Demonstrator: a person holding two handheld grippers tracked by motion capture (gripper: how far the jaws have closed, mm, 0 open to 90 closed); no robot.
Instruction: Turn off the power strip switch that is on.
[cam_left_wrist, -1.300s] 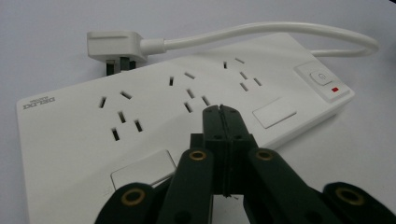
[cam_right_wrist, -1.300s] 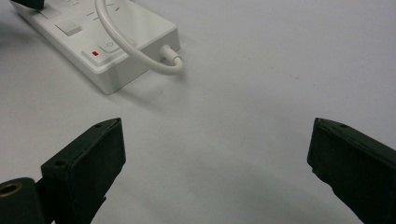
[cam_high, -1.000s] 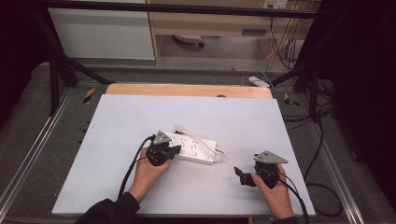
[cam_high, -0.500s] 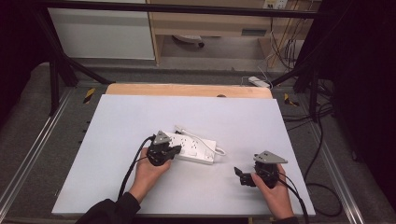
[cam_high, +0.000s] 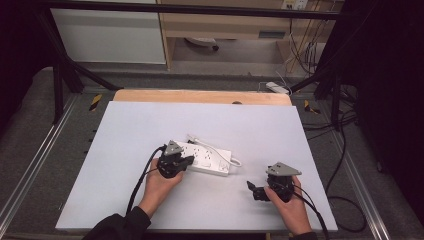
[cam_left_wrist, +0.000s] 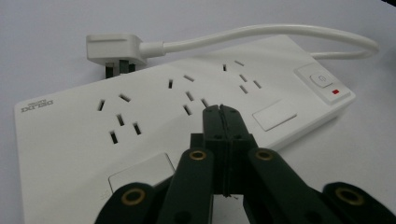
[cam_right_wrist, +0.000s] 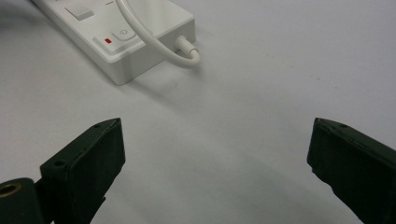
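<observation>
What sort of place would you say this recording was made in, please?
Probably a lab or workshop data-collection rig, not a home. A white table sits inside a black metal frame, loose cables trail over the grey floor beside it, and a person works hand-held grippers around a power strip.

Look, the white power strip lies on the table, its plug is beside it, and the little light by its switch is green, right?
Not quite. The light by the switch is red, as the left gripper view shows. The power strip does lie on the table with its plug beside it.
</observation>
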